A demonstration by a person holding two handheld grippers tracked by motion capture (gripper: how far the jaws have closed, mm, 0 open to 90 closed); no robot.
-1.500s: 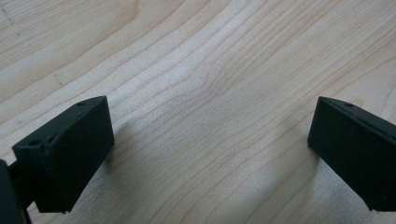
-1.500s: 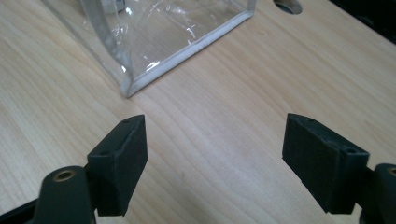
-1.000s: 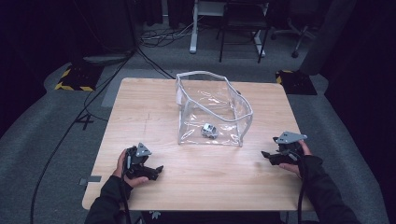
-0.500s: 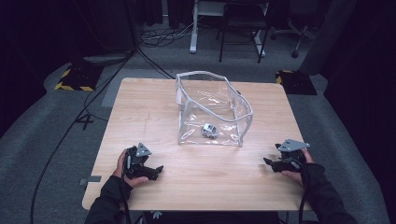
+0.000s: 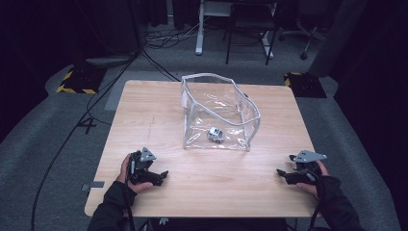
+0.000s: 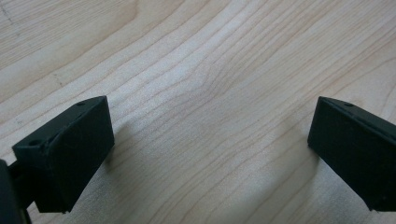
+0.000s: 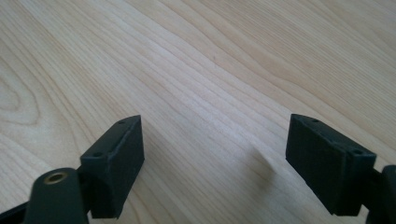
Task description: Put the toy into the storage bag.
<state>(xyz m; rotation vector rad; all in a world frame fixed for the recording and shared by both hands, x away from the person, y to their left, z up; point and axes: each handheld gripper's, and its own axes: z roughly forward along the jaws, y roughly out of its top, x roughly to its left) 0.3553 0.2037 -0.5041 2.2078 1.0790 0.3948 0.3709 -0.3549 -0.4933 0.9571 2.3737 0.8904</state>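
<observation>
Clear bag (image 5: pixel 219 113) placed mid-table (image 5: pixel 202 185); left gripper (image 5: pixel 161 176), right gripper (image 5: pixel 283 173) held at near corners, jaws apart. Small object (image 5: pixel 215 134) inside bag not identified.

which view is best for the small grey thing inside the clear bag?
High view. It looks down into the open clear bag, and the small grey object sits on the bag's bottom. Both gripper views face bare wood between open jaws, so they give nothing on it.
</observation>
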